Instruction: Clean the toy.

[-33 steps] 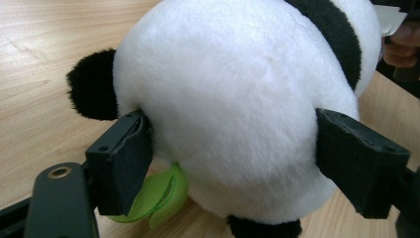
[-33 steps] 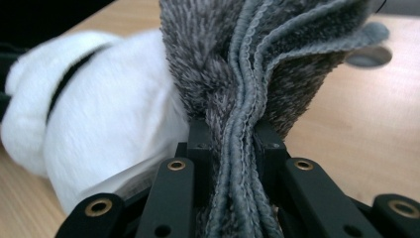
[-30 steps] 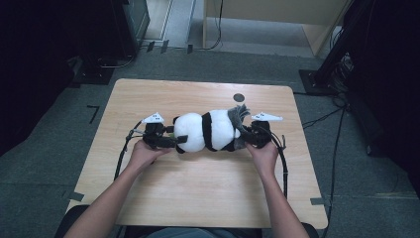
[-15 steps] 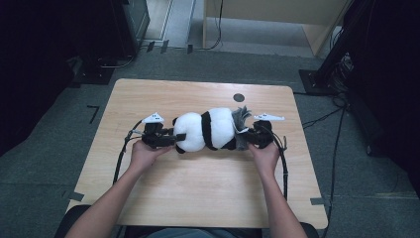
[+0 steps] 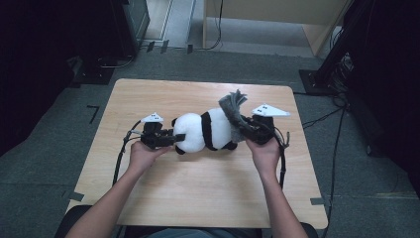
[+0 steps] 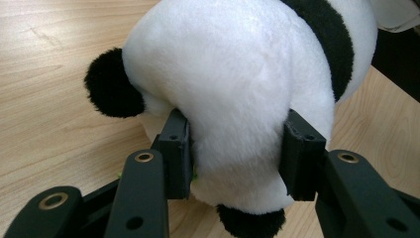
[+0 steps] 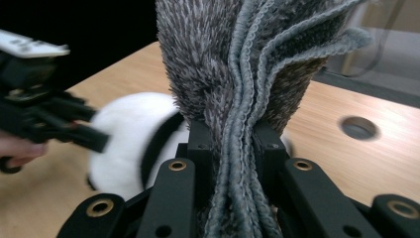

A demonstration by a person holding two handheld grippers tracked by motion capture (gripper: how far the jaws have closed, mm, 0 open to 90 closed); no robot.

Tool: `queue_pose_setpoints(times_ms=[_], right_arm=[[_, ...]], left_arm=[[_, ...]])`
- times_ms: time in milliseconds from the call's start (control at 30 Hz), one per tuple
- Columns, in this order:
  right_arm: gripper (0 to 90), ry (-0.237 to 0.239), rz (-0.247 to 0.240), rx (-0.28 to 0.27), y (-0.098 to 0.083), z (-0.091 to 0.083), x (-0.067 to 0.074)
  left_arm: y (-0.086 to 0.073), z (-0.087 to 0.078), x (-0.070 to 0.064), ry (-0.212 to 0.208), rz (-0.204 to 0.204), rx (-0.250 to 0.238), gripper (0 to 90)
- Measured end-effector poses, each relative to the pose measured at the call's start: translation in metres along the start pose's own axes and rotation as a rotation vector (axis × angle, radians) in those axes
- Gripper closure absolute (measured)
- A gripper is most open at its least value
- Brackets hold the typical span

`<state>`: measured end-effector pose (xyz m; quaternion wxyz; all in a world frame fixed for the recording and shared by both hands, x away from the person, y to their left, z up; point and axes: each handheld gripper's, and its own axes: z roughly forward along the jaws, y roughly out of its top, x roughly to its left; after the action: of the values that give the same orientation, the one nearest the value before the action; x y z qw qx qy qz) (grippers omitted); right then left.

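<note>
Panda plush (image 5: 205,131) lies mid-frame in high view on wooden table (image 5: 198,198), approx. centre. L gripper (image 5: 171,139), left of centre, jaws just been closing & now pinch the plush's white end, pads (image 6: 176,148) pressed into fur both sides. R gripper (image 5: 247,131), right of centre, clamped tight on grey fuzzy cloth (image 7: 247,74), which stands up in bunched folds betw. the jaws, beside the plush's other end.

Both forearms reach forward over the table (image 5: 148,198), one to each side of the panda toy (image 5: 203,131). The left gripper (image 5: 173,139) lies level, its jaws having just been closing and now pressing the panda's white end. The right gripper (image 5: 242,130) sits at the toy's other end, pinched tight on a grey cloth (image 5: 232,111).
</note>
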<state>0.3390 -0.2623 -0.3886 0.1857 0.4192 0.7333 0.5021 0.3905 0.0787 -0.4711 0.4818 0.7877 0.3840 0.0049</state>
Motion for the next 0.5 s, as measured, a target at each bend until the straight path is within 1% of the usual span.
queue_pose_setpoints(times_ms=[167,233,333,400,467,500], right_arm=[[75.8,0.084,-0.059,0.022,-0.002,0.023,0.037],[75.8,0.110,-0.084,0.019,-0.006,0.033,0.053],[75.8,0.154,-0.123,0.041,-0.014,0.050,0.075],[75.8,0.176,-0.139,0.047,-0.018,0.061,0.087],[75.8,0.188,-0.152,0.066,-0.024,0.072,0.095],[75.8,0.185,-0.157,0.082,-0.027,0.077,0.097]], left_arm=[[0.001,-0.004,-0.002,0.008,-0.001,0.003,55.3],[0.001,-0.005,-0.004,0.013,-0.006,0.000,55.3],[0.002,-0.005,-0.005,0.015,-0.008,0.004,55.4],[0.002,-0.006,-0.005,0.015,-0.014,0.002,55.5],[0.001,-0.007,-0.008,0.024,-0.007,-0.016,55.6],[0.001,-0.007,-0.010,0.033,0.003,-0.017,55.9]])
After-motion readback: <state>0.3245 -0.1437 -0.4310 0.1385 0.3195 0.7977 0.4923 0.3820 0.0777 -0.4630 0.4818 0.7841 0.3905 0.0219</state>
